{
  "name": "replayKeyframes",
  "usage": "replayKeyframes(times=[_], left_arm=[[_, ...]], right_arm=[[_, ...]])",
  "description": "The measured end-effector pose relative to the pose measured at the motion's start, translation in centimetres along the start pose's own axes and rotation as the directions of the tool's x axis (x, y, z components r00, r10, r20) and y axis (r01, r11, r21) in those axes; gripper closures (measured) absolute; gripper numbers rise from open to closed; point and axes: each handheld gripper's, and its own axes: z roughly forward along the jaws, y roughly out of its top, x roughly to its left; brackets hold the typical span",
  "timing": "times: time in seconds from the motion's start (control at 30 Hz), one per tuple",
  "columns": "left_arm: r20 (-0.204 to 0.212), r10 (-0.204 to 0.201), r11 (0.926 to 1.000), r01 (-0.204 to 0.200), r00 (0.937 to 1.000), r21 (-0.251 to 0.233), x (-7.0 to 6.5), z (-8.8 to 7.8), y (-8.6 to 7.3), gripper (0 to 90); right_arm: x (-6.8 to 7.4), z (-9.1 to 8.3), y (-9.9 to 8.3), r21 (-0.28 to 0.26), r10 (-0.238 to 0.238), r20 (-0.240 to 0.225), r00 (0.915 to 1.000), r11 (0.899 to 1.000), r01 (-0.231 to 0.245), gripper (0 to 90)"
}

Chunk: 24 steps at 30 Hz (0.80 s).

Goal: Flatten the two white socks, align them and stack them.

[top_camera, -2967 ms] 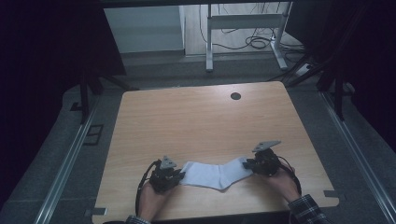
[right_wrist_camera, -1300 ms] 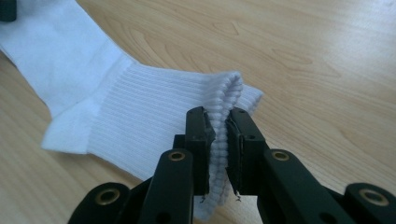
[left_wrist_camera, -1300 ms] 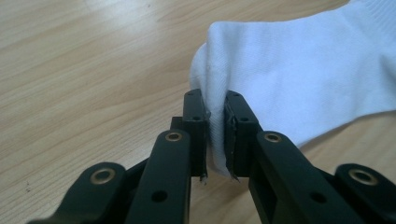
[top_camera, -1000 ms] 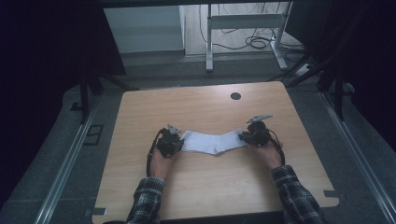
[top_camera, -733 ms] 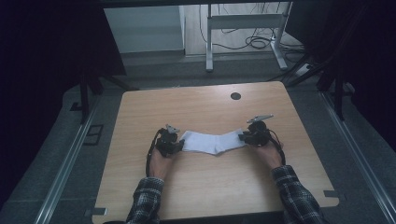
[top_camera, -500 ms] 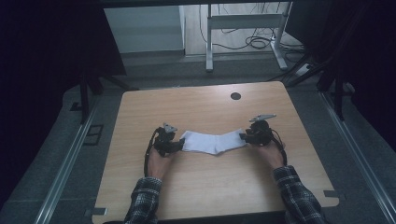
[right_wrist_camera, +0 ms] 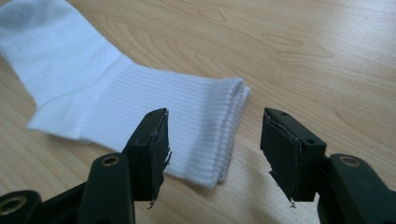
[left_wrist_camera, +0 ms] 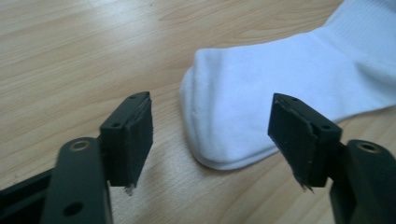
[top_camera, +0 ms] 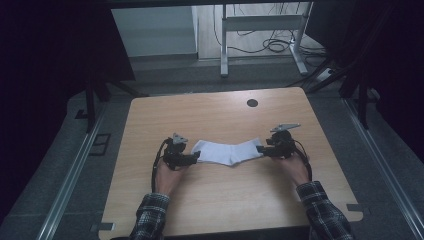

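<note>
A white sock (top_camera: 227, 150) lies flat across the middle of the wooden table (top_camera: 210, 115), toe to the left and ribbed cuff to the right. My left gripper (top_camera: 196, 156) sits at the toe end; its jaws have just been opening and stand apart, and the sock's toe (left_wrist_camera: 224, 107) lies on the wood between them, untouched. At the cuff end is my right gripper (top_camera: 262, 149). Its jaws have likewise been opening, and the ribbed cuff (right_wrist_camera: 205, 121) rests free on the table with its edge between the two pads.
A dark round hole (top_camera: 252, 103) marks the table's far side. Beyond the far edge stands a white desk frame (top_camera: 260, 30) with cables on the floor. Metal rails (top_camera: 70, 175) run along both sides of the table.
Both grippers have let go of the sock, their jaws spreading. The sock now lies loose on the table. Neither hand has shifted noticeably.
</note>
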Motion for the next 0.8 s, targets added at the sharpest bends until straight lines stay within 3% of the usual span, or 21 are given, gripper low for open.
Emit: replayKeyframes(times=[0.2,0.47,0.8], left_arm=[[0.021,0.009,0.9999,-0.008,0.9997,-0.014,-0.4,-0.8,-0.2,22.3],[0.063,-0.013,0.9997,0.015,0.9979,-0.018,-0.5,-2.0,-0.6,18.9],[0.057,0.023,0.9997,-0.022,0.9981,-0.012,-1.2,-3.9,-1.4,14.9]], right_arm=[[0.4,-0.9,-0.4,-0.015,-0.034,-0.016,0.9993,0.999,0.034,34.8],[1.2,-1.7,-0.6,-0.020,-0.075,-0.026,0.9969,0.997,0.074,25.4],[1.8,-2.9,-1.2,-0.014,-0.104,-0.048,0.9934,0.995,0.103,18.4]])
